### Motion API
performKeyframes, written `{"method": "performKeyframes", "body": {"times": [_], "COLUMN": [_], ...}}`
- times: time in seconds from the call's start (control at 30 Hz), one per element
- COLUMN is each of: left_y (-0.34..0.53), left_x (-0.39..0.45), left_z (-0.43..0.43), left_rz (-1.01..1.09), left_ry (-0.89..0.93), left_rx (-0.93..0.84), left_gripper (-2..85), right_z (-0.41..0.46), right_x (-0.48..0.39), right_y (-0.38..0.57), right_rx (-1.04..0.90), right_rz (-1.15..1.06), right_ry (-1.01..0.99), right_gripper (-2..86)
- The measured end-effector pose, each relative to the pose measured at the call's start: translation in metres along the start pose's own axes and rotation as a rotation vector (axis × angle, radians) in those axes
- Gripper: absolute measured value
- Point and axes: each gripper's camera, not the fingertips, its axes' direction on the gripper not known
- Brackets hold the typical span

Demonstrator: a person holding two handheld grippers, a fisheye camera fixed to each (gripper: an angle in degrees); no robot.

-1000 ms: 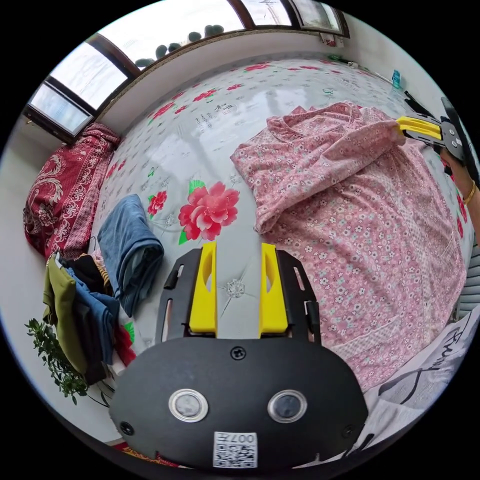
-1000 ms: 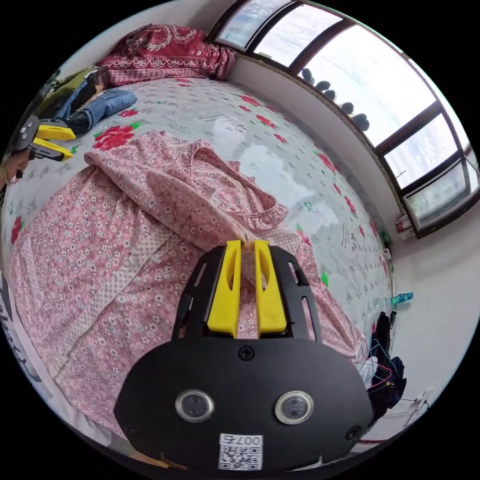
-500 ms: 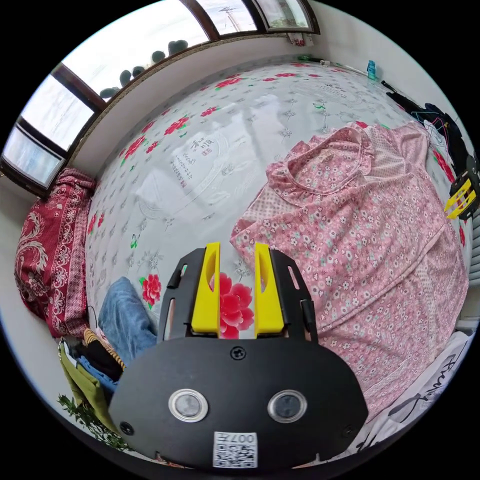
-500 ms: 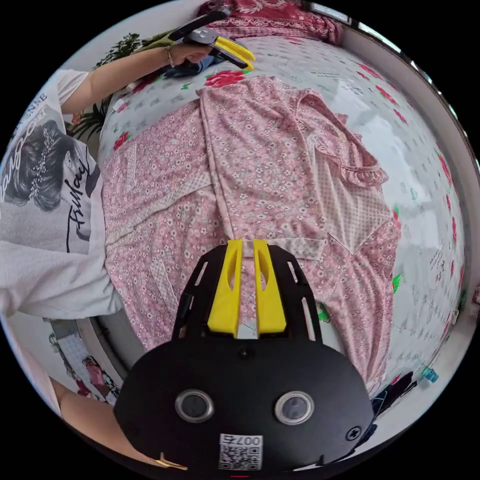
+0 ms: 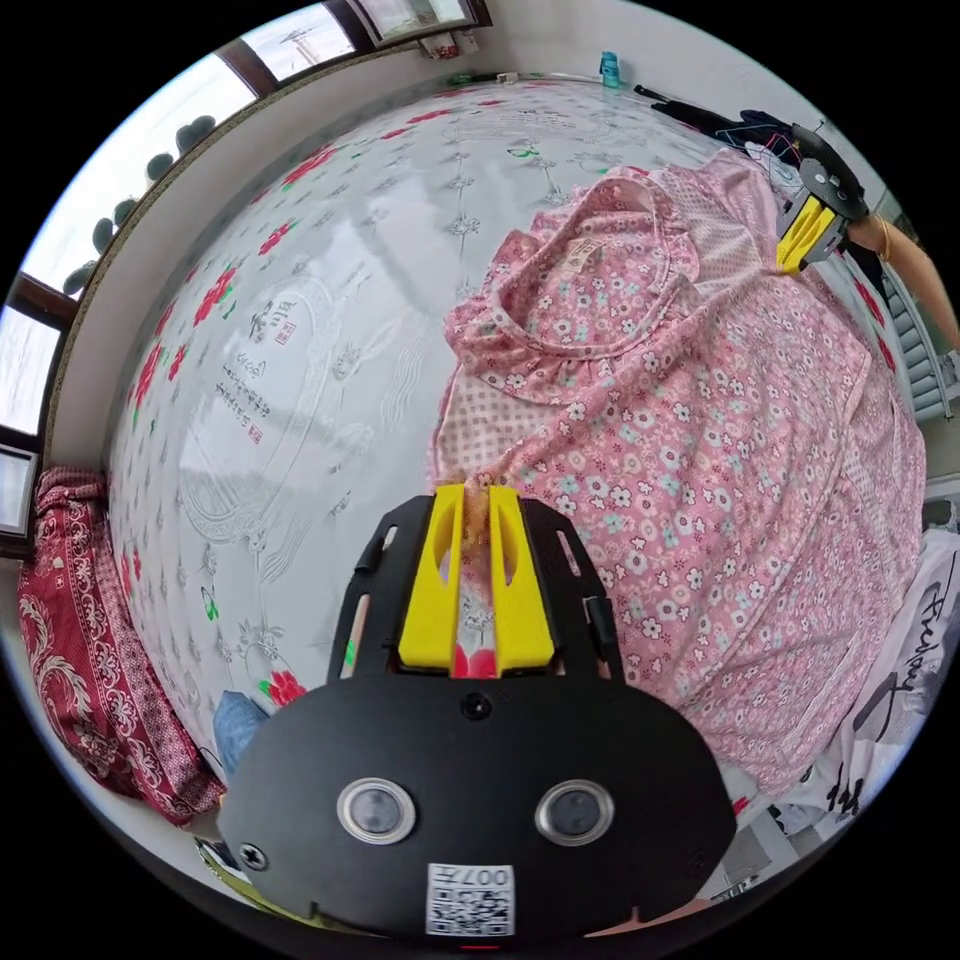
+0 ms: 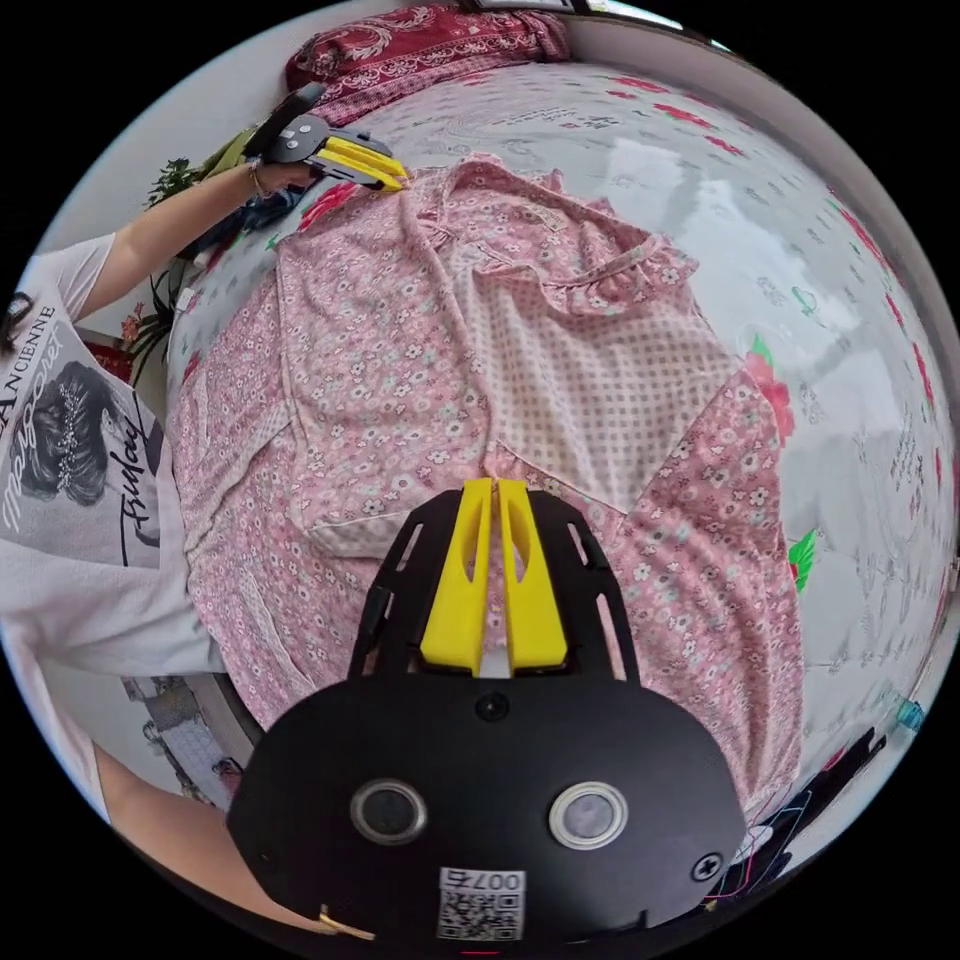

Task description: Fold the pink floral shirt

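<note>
i find the shirt [image 5: 700, 420] spread on the bed sheet [image 5: 330, 300], collar toward the window side, filling the 1 to 5 o'clock part of the left gripper view and the centre of the right gripper view.

left gripper [image 5: 476, 495]: half a second ago its jaws stood apart over bare sheet and a printed red flower. now they are drawn nearly together with a ridge of pink cloth rising between the tips, at the shirt's shoulder edge beside the collar [image 5: 590, 290]. i judge it to be pinching that edge. in the right gripper view the same tool [image 6: 395, 180] sits at 11 o'clock with its tips on the shirt's far corner.

right gripper [image 6: 498, 488]: its jaws are pressed together on a fold of cloth where the floral panel meets the checked panel [image 6: 600, 380]. a second ago it held a bunched piece lifted; that piece has since been carried across and laid flat. in the left gripper view it shows at 1 o'clock [image 5: 800, 235], tips on the cloth.

meaning for the task: one side looks turned inward, and both tools now have a hold. i judge the next fold is being set up, not yet made. a blue garment [image 5: 238, 725] lies off at 7 o'clock, well apart.
</note>
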Motion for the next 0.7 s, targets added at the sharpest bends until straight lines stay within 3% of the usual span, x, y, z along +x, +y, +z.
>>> {"method": "performKeyframes", "body": {"times": [0.23, 0.4, 0.47, 0.63, 0.7], "left_y": [-0.003, -0.004, -0.002, 0.021, 0.033], "left_x": [-0.020, -0.027, -0.030, -0.032, -0.032], "left_z": [-0.011, 0.000, -0.003, -0.030, -0.045], "left_rz": [-0.082, -0.135, -0.159, -0.221, -0.263], "left_ry": [-0.068, -0.013, -0.001, -0.055, -0.102], "left_rx": [0.058, 0.046, 0.050, 0.098, 0.112], "left_gripper": [-0.9, -0.6, -0.1, 4.7, 4.8], "right_z": [-0.042, 0.001, 0.004, -0.043, -0.045], "right_x": [0.021, 0.055, 0.062, 0.061, 0.043], "right_y": [-0.036, -0.061, -0.058, 0.005, 0.032], "right_rx": [-0.024, -0.133, -0.092, 0.312, 0.340], "right_rz": [-0.105, -0.070, -0.023, 0.214, 0.248], "right_ry": [0.302, 0.246, 0.223, 0.154, 0.164], "right_gripper": [-0.1, 0.9, 1.9, 6.1, 6.7]}}
